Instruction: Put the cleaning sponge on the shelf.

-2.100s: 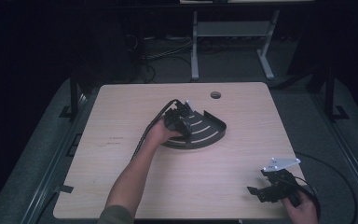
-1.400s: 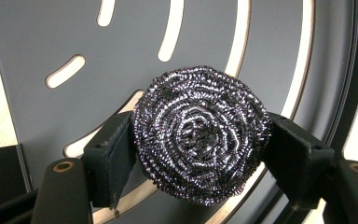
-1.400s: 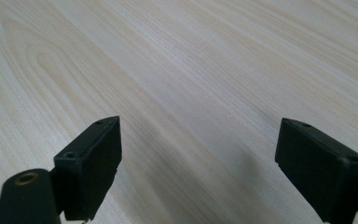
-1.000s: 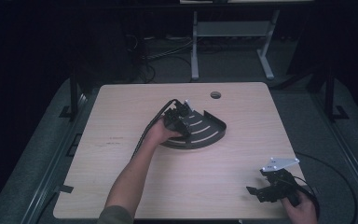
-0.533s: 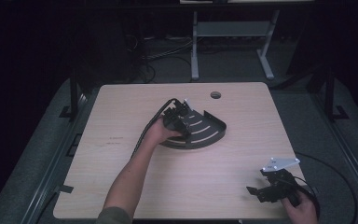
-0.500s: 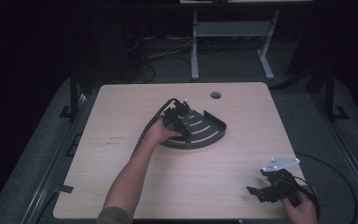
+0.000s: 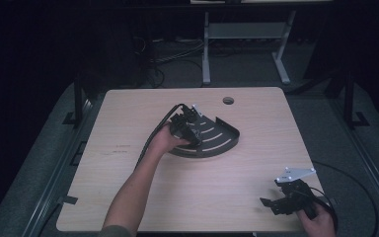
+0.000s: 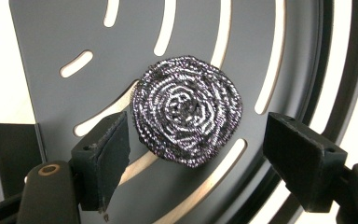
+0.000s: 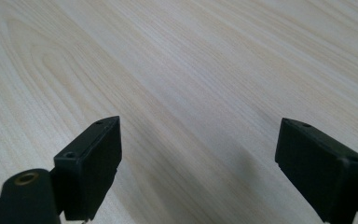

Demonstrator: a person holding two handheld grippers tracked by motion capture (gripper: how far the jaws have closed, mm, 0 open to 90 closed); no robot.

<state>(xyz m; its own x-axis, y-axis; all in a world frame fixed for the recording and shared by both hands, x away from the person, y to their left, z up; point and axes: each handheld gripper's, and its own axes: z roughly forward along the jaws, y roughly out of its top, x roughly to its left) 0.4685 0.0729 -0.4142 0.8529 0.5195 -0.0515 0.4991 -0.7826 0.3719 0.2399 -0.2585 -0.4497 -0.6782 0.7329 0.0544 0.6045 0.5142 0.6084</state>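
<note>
almost nothing has moved since the earlier frames: the left gripper (image 8: 193, 154) hangs over the same spot on the tray and the right gripper (image 7: 287, 197) rests at the same near right corner of the table (image 7: 128, 197). the left gripper's jaws stand wide apart, clamped on nothing, and between them lies the steel wool scourer (image 8: 186, 109), a coiled metallic puck. it sits closer to the left pad (image 8: 107, 156), just beside it, with a clear gap to the right pad (image 8: 303, 158). the scourer rests flat on the dark slotted tray (image 8: 65, 37), a fan-shaped piece with a raised curved rim, near the middle of the table in the high view. to take it well, i judge the gripper should shift slightly toward its right so the puck is centred, lower until the pads straddle its sides, then close gently, since the springy coil will squash. the right gripper's jaws are also spread apart over bare wood.
</note>
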